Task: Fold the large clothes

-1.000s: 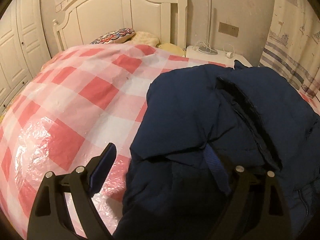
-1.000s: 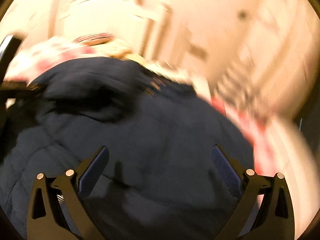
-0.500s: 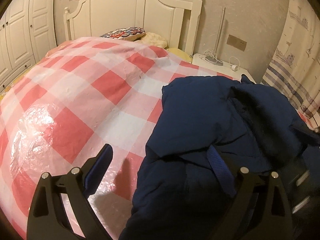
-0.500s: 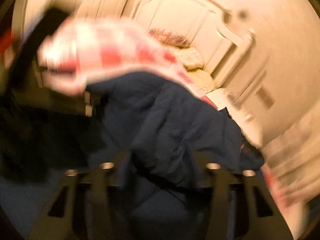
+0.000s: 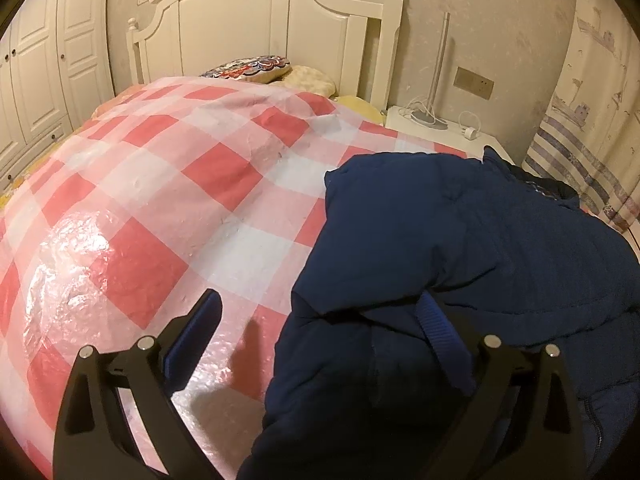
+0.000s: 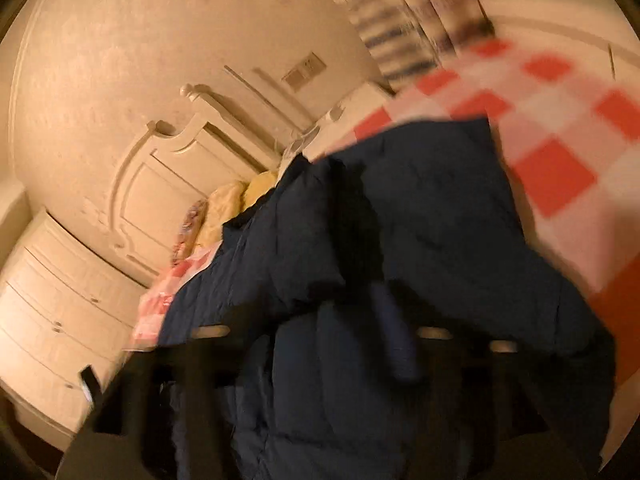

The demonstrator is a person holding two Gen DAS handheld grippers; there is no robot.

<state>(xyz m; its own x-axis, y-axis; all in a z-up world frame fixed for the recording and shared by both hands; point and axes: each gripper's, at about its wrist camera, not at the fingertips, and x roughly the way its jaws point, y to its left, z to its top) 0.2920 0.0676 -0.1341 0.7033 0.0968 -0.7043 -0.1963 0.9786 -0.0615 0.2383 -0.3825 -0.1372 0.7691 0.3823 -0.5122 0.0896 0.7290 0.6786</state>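
A dark navy padded jacket [image 5: 460, 240] lies bunched on the right side of the bed, over the red-and-white checked plastic cover [image 5: 160, 184]. My left gripper [image 5: 320, 328] is open at the jacket's near left edge; its right finger [image 5: 440, 336] rests on the fabric and its left finger [image 5: 196, 328] is over the cover. In the blurred, tilted right wrist view the jacket [image 6: 420, 240] fills the middle. My right gripper [image 6: 320, 352] is close over it with jacket fabric between its fingers; whether it is shut does not show.
A white headboard [image 5: 272, 28] and pillows [image 5: 256, 68] are at the far end. A white nightstand [image 5: 436, 128] with a lamp and cables stands right of the bed. White wardrobe doors [image 5: 36, 72] are at the left, a striped curtain [image 5: 580, 148] at the right.
The jacket's right part has been folded over to the left, covering the open lining. My right gripper swung round fast over the jacket. My left gripper drew back slightly.
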